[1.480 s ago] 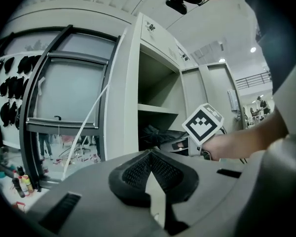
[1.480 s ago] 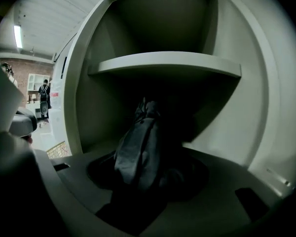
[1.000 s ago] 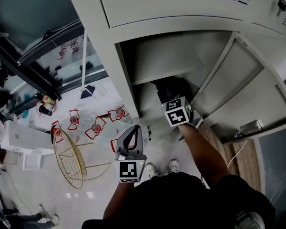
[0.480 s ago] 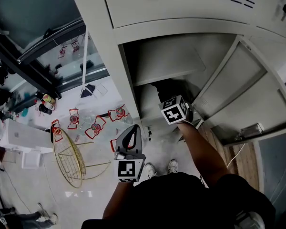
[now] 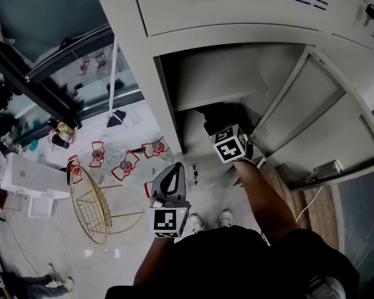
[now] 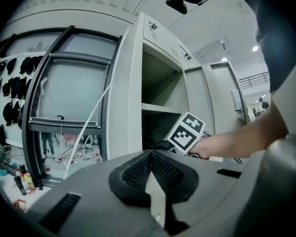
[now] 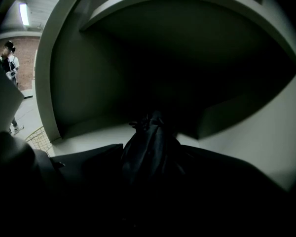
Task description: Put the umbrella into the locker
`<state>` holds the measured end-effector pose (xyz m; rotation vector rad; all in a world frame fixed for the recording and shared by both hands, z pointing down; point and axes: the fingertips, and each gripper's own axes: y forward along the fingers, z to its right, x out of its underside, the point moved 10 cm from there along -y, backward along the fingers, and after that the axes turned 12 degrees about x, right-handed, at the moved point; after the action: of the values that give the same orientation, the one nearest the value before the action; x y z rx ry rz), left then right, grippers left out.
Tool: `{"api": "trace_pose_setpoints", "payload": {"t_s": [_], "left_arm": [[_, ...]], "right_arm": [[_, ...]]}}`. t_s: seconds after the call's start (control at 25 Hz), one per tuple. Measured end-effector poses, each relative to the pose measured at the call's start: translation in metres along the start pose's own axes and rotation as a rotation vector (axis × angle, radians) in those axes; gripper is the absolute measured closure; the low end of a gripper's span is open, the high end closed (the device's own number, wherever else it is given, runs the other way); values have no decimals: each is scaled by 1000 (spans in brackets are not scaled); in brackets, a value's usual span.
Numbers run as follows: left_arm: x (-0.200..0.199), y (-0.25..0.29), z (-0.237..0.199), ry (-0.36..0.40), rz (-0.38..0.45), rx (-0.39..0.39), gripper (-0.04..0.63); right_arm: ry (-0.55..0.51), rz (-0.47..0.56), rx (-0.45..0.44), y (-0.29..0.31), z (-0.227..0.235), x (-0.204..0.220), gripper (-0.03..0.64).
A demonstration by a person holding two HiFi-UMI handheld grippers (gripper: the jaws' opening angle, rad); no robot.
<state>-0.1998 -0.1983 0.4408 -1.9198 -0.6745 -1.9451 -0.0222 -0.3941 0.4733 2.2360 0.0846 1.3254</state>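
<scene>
Head view: high, facing steeply down over the locker (image 5: 143,80) front and floor (image 5: 50,242). Left gripper view: low, near level, facing the same locker opening, sharing the right hand-held gripper (image 5: 219,122). Right gripper view: close inside the lower compartment.

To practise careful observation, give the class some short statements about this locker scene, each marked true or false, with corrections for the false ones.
1. The left gripper has its jaws shut on nothing. True.
2. The locker door is closed. False: it stands open.
3. The right gripper hangs at the person's side. False: it reaches into the locker under the shelf; its jaws have just been opening, with the umbrella between them.
4. The umbrella is dark. True.
</scene>
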Motion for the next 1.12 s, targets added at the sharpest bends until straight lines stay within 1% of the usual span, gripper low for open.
{"api": "trace_pose_setpoints", "payload": {"t_s": [0.2,0.44,0.56,0.76,0.96,1.04,1.12], "left_arm": [[0,-6,4,-3,2,-6,598],[-2,-9,11,2,4,2,598],[-4,-10,14,10,5,8,598],[-6,-10,18,11,7,12,598],[-7,-9,23,10,5,17,598],[-7,-9,24,7,7,15,598],[-6,-8,26,5,7,13,598]], "right_arm": [[45,48,-14,-20,4,0,292],[62,133,-9,-58,5,-2,291],[81,191,-20,-76,3,-2,293],[115,259,-28,-112,6,-2,295],[160,346,-16,-146,13,-2,363],[177,377,-8,-158,15,-1,420],[199,401,2,-167,16,2,463]]}}
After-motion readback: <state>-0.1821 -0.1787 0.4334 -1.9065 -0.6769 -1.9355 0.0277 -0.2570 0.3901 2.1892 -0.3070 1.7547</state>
